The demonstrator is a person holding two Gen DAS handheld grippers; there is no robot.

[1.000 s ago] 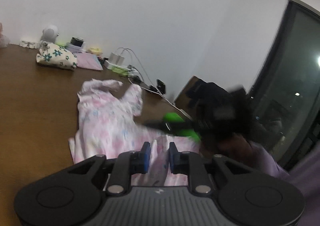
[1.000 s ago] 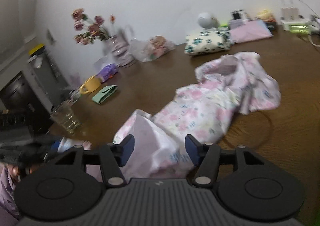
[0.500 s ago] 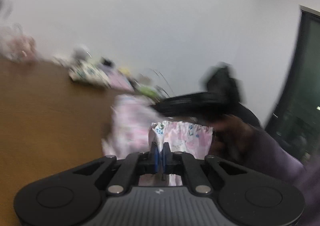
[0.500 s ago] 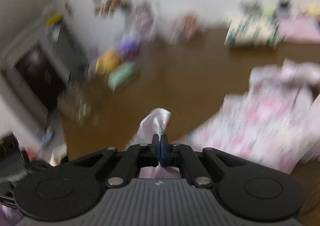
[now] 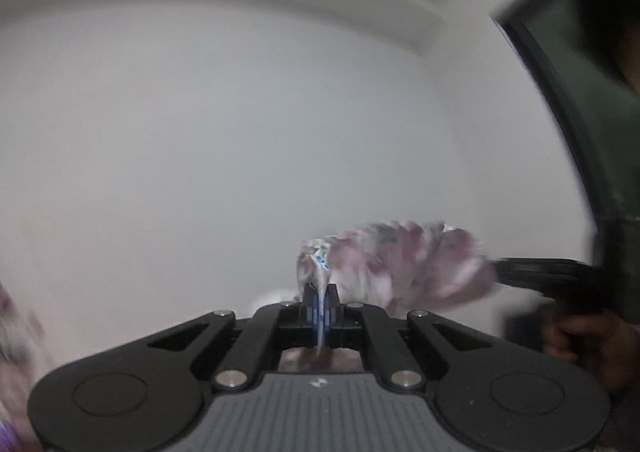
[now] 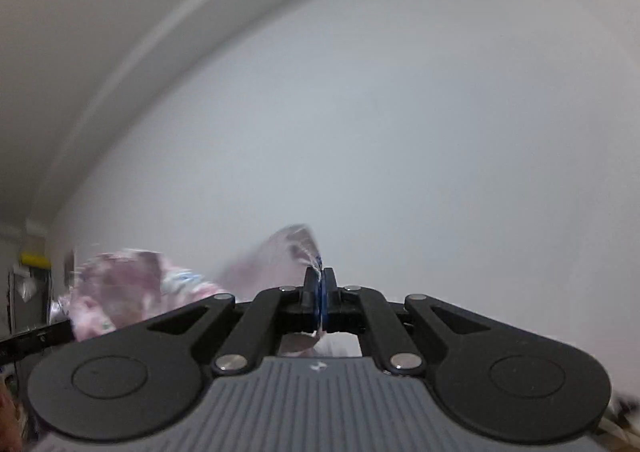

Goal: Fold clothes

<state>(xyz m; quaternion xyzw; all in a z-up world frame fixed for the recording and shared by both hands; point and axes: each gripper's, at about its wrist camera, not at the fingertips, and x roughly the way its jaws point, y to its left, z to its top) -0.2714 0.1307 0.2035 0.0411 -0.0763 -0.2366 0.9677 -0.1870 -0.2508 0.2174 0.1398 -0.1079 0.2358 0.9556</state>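
Left wrist view has both grippers, left gripper [image 5: 320, 310] and right gripper [image 6: 319, 302], clamped on the pink floral cotton garment [image 5: 400, 260], held up against the white wall [image 5: 200, 132] (blurry), so unfolded, all folding left.

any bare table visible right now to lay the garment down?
None: no table shows in either view, only white wall. Both grippers, left and right, pinch the pink floral garment aloft. Far left of the right view looks cluttered, blurred.
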